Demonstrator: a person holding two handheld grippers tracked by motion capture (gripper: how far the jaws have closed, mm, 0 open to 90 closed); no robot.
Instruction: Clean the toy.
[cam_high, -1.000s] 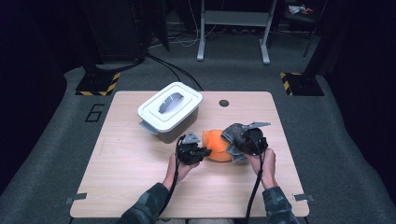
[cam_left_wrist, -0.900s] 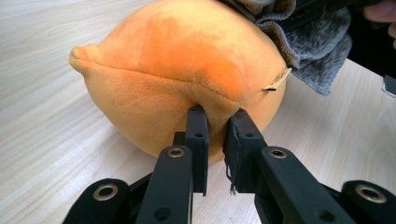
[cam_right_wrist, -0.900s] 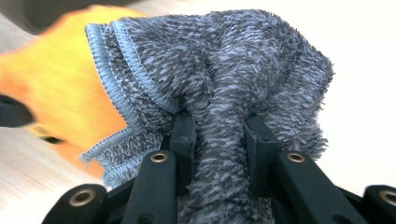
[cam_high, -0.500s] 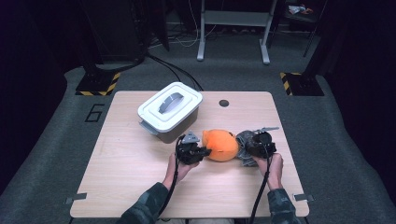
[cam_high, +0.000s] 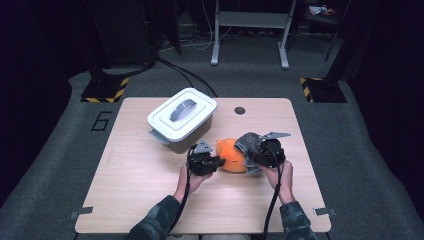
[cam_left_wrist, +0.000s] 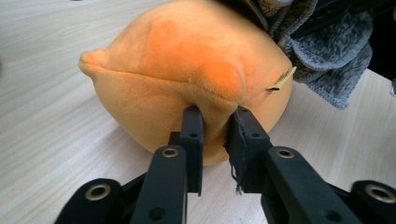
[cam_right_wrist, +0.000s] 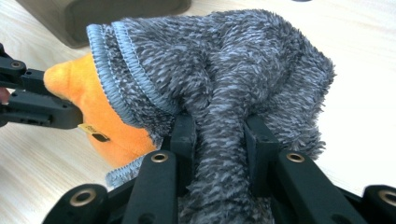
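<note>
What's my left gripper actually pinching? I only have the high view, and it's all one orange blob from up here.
Observer: The left gripper pinches a fold of the orange plush toy, low on the side facing it; its jaws have just been opening slightly, with the fold between them.
Operator: And the right one, is it on the toy too?
Observer: No. The right gripper is shut on a bunched ridge of the grey fuzzy cloth, not on the plush.
Operator: How does the cloth sit on the toy?
Observer: Its stitched edge drapes over the toy's upper side, and orange shows below that edge.
</note>
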